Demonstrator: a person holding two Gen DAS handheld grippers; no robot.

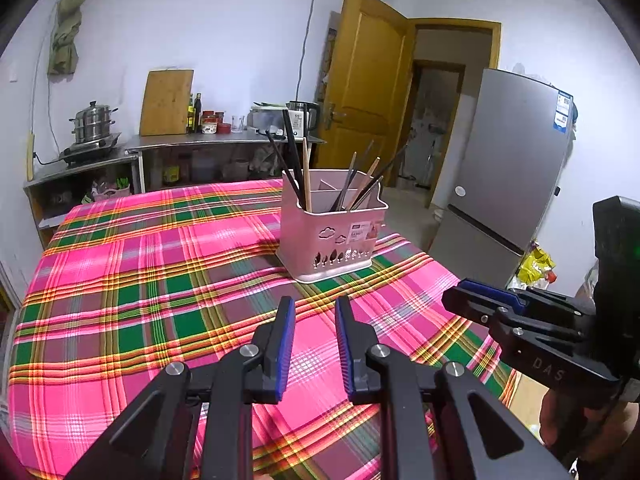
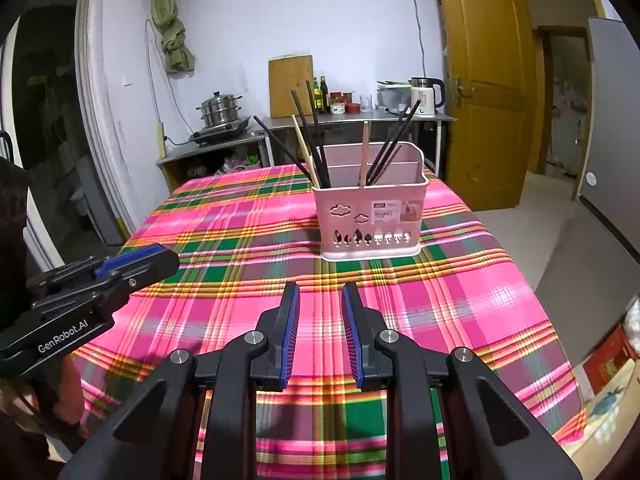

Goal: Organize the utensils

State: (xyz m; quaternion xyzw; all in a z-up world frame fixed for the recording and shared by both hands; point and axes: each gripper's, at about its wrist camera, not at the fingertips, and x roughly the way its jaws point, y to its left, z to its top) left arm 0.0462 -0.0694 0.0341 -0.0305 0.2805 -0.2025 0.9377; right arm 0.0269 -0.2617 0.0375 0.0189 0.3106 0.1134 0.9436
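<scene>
A pink utensil basket (image 1: 332, 236) (image 2: 370, 220) stands upright on the far right part of the pink plaid tablecloth (image 1: 140, 280) (image 2: 240, 232). Black chopsticks (image 1: 294, 152) (image 2: 316, 136) and wooden chopsticks (image 1: 307, 176) (image 2: 365, 152) lean out of its compartments. My left gripper (image 1: 315, 302) hovers over the cloth short of the basket, open, with nothing between its blue pads. It also shows at the left edge of the right wrist view as the left gripper (image 2: 168, 258). My right gripper (image 2: 321, 288) is open and empty too, beside the left one as the right gripper (image 1: 460, 292).
Behind the table, a steel counter (image 1: 224, 142) carries a cutting board (image 1: 166, 102), bottles, jars and a kettle (image 2: 426, 96). A steamer pot (image 1: 93, 120) sits on a stove at the left. A grey fridge (image 1: 512, 168) and a yellow door (image 1: 360, 80) stand to the right.
</scene>
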